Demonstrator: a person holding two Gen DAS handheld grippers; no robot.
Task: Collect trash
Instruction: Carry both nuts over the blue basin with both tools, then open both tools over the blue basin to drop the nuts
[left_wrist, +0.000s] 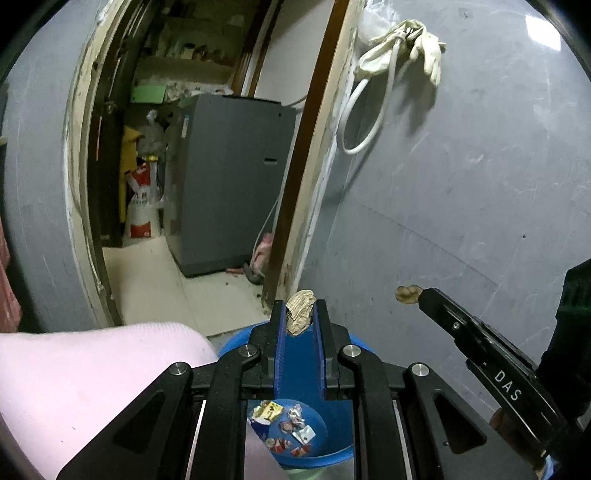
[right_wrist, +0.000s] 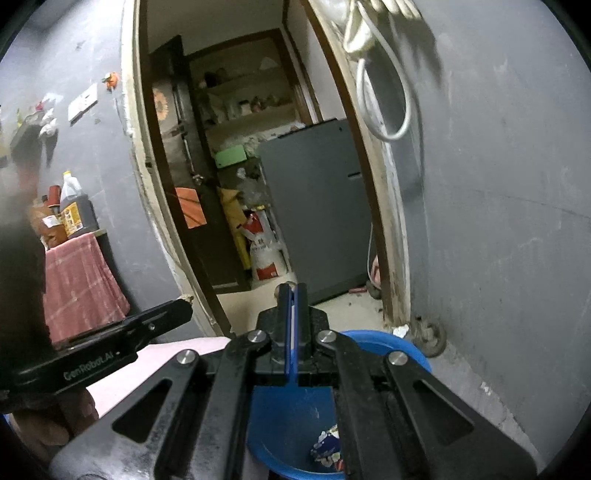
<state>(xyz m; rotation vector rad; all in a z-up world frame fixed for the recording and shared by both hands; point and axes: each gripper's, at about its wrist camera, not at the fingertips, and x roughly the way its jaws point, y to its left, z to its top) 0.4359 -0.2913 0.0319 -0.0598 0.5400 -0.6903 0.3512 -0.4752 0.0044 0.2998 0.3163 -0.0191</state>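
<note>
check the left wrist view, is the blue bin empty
No, the blue bin already has several crumpled wrappers lying on its bottom, seen below the left gripper.

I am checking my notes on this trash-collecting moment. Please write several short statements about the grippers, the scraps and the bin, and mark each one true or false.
1. The left gripper pinches a crumpled beige paper scrap. True.
2. The round blue plastic bin is empty. False: several colourful wrappers lie on its bottom.
3. The right gripper holds a small tan crumpled lump at its tips. True.
4. The right gripper's jaws stand wide open. False: they are shut together.
5. Pale rubber gloves hang on the grey wall beside the doorway. True.
6. Both scraps already lie in the bin. False: both are held above it.
</note>
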